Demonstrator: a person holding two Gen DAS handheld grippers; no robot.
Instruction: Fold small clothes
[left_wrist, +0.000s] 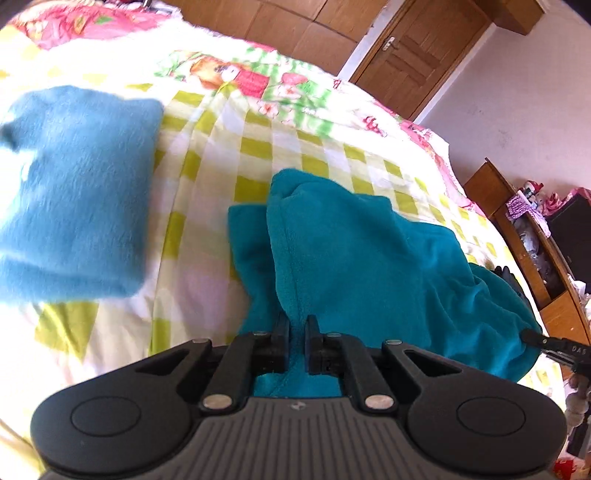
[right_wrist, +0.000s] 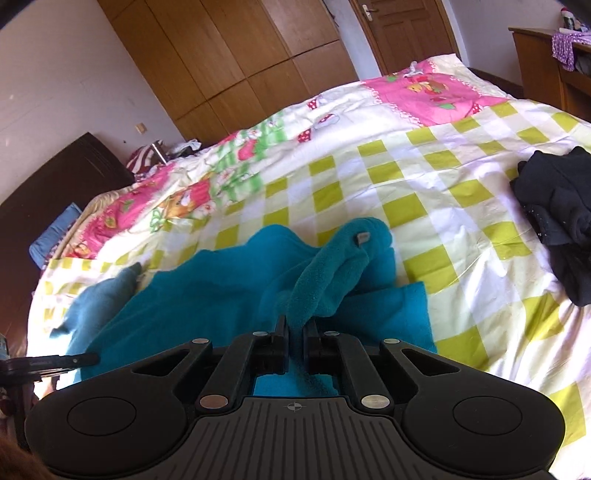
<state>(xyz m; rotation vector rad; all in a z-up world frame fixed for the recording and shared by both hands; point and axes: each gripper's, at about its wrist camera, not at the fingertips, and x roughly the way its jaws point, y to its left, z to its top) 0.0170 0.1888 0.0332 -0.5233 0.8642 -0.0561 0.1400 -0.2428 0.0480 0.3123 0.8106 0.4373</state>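
Farthest left on the bed (left_wrist: 229, 147), a lighter blue garment (left_wrist: 74, 192) lies in a squared-off bundle on the checked quilt, apparently already folded. Just beside it toward the middle, the teal fleece garment (left_wrist: 351, 251) sits rumpled, raised into a peak where it is gripped. The left gripper (left_wrist: 295, 328) has its jaws drawn nearly together with a seamed edge of the teal fleece pinched between them. Over to the right, the right gripper (right_wrist: 294, 328) is likewise closed tight on a rolled-up ridge of the same fleece, which climbs away from its fingers toward a small grey tag. At the far right a dark garment (right_wrist: 557, 218) lies in a loose heap, well apart, not yet handled.

My guess is the step in hand is picking up the teal piece by two points. Next it wants lifting and drawing apart until the cloth hangs flat, then laying down smooth for the first fold.
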